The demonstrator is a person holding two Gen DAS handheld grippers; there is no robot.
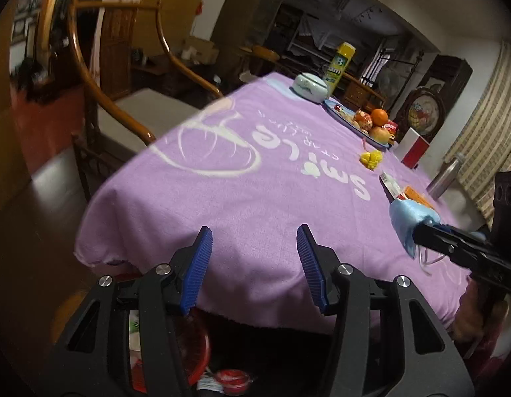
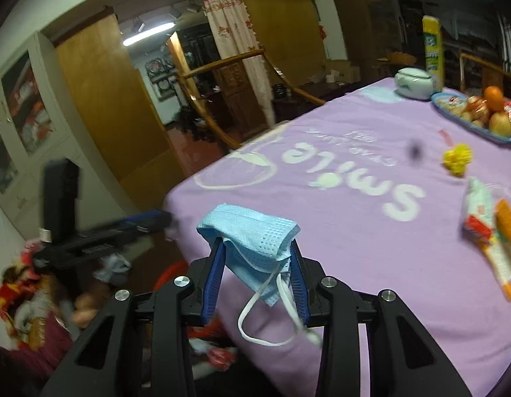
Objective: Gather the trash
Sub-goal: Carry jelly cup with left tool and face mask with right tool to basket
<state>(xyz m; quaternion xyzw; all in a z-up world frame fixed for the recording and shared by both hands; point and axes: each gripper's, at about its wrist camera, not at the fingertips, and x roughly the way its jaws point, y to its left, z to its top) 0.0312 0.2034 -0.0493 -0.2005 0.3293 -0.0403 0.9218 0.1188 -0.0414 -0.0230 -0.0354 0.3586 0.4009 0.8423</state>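
Observation:
A light blue face mask (image 2: 252, 231) hangs between the blue pads of my right gripper (image 2: 255, 243), which is shut on it; its white ear loops dangle over the near edge of the purple tablecloth (image 2: 354, 264). From the left wrist, the mask (image 1: 402, 218) and right gripper (image 1: 417, 233) appear at the right. My left gripper (image 1: 254, 231) is open and empty above the table's near corner. Below it sits a red bin (image 1: 194, 344) holding scraps. A yellow crumpled piece (image 1: 371, 159) and flat wrappers (image 1: 392, 185) lie on the cloth.
A blue plate (image 1: 338, 110) of fruit and snacks, a white lidded jar (image 1: 310, 87) and a yellow spray can (image 1: 339, 66) stand at the far end. A wooden chair (image 1: 123, 119) is on the left, a metal bottle (image 1: 448, 173) on the right.

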